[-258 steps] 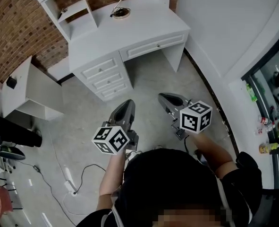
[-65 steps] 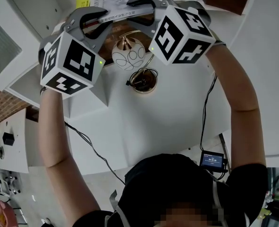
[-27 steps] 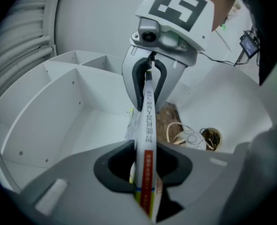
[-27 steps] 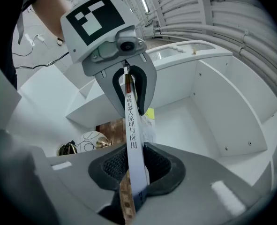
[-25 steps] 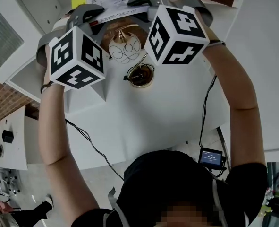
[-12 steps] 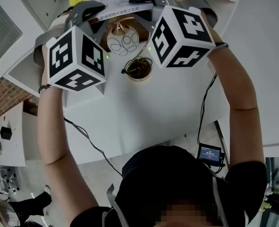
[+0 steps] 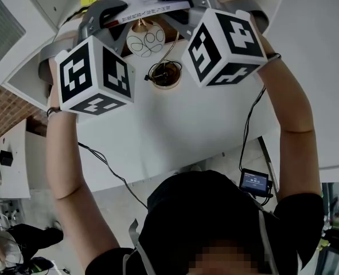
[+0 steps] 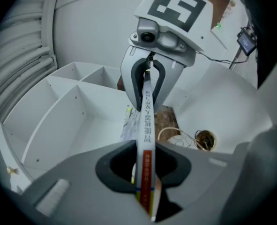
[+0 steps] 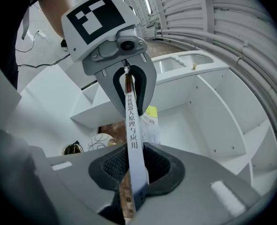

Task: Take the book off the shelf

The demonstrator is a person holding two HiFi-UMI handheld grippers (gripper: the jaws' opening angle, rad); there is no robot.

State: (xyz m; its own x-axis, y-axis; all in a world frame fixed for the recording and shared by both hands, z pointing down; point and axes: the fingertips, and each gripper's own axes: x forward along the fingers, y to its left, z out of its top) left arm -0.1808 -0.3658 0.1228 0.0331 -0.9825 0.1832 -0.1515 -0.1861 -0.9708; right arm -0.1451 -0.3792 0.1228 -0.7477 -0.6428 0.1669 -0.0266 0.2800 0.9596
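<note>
Both arms are raised. L gripper (image 8: 145, 165) sits at 11 o'clock in the head view and R gripper (image 9: 133, 172) at 1 o'clock, facing each other. The book (image 9: 131, 125) is at 12 o'clock, spanning the two, one end in each claw, spine edge toward the person. L jaws are closing, with the spine between them and the pads on it. R jaws are narrow and clamped on the other end. The book seems clear of the shelf (image 8: 68, 111), tho the head view crops it. The white cubbies sit behind it, at 9 o'clock in the L gripper view, w/ a paper (image 8: 129, 123) in one.

Below the book, toward 6 o'clock, is a lamp (image 7: 146, 42) w/ a round patterned shade and a gold base, standing on a white desk (image 7: 175, 130). A black cable (image 7: 106, 168) runs off the desk edge at 7 o'clock. A small screen device (image 7: 255, 182) hangs at 4 o'clock.

Further down is grey floor (image 7: 123, 202). At 9 o'clock there's a brick wall (image 7: 8, 105) and a low white side table (image 7: 11, 171).
</note>
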